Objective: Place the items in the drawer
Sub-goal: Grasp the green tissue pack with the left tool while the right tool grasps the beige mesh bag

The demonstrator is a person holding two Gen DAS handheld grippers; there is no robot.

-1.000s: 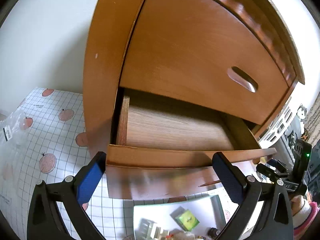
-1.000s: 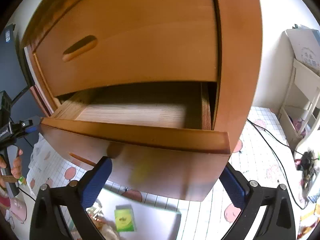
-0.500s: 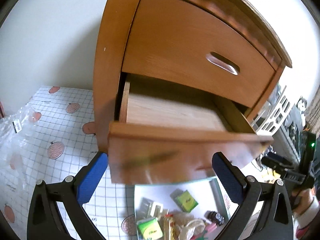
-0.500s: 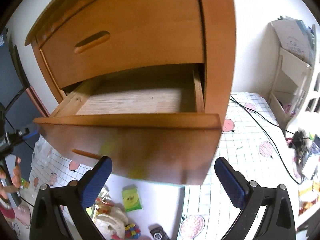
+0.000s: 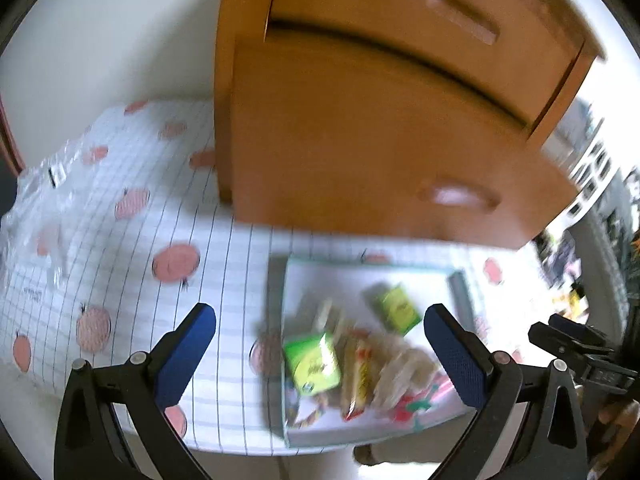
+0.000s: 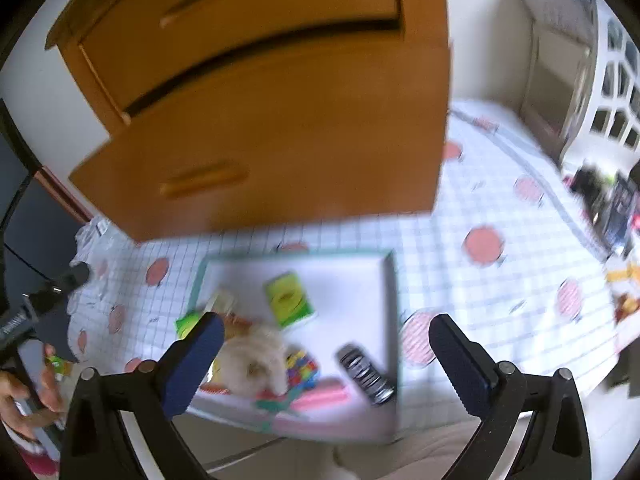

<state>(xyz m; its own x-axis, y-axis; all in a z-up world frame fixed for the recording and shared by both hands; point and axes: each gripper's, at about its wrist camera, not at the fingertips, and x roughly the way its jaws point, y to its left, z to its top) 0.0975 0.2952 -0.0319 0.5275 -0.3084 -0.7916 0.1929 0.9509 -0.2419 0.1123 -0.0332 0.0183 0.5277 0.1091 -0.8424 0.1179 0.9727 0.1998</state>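
1. I look down on a wooden cabinet standing on the tabletop, which wears a checked cloth with pink spots. Its lower drawer juts forward, pulled out; only the front shows from up here, not the inside.
2. In front of the cabinet lies a shallow white tray holding the items to be stowed.
3. Left claw and right claw: both spread wide with nothing between the pads, hovering above the tray.
4. Items, all blurred: a fluffy cream toy, soft and light, which I would pinch across its body; a green box, stiff card, best taken across its narrow sides; a second green box; a dark remote-like object, hard and probably slick, so grip it mid-length.
5. Against half a second ago: both cameras have tilted down and pulled back. The drawer's wooden floor was visible then; now it is hidden, and the whole tray has come into view.
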